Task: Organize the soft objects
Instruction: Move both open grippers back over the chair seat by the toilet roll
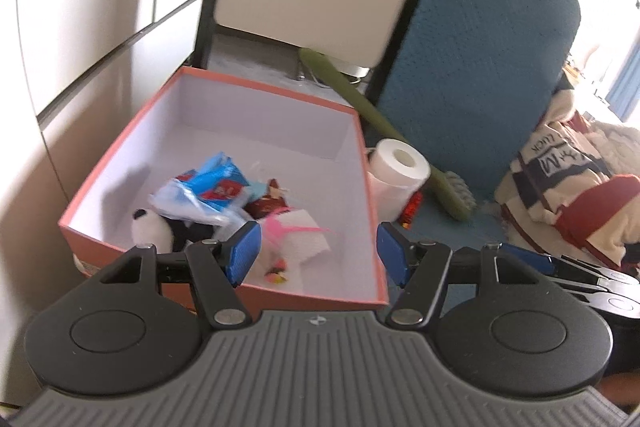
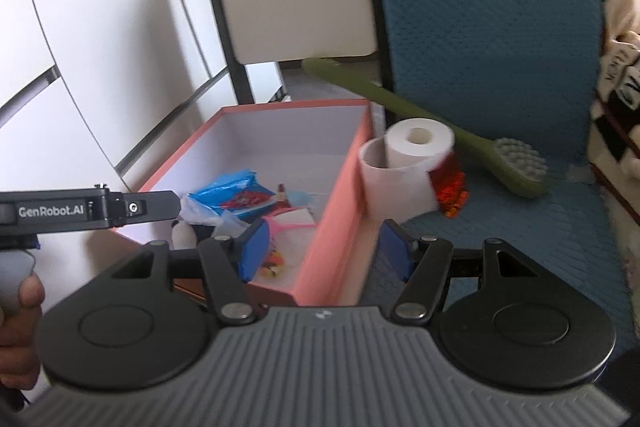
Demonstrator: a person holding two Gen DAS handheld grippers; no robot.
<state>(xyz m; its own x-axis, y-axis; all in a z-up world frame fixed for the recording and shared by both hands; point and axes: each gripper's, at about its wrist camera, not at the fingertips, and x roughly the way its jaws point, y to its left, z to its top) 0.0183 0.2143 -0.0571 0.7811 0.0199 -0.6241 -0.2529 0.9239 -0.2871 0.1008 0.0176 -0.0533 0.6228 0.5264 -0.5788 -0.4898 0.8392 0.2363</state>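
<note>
Left tongs point(image 1: 318, 253) wide apart, nothing between the pads, hovering over the near end of the box point(image 1: 120, 147). Right tongs point(image 2: 320, 253) also wide and empty, straddling the box's point(image 2: 340, 187) right wall. Box open, white inside, orange outside. In its near half: panda plush point(image 1: 150, 231), blue packet point(image 1: 216, 179), pink item point(image 1: 296, 229), all piled together. Tissue roll point(image 1: 400, 167) stands just outside the right wall, touching a green brush point(image 1: 448, 195) on the blue cushion point(image 1: 480, 67).
</note>
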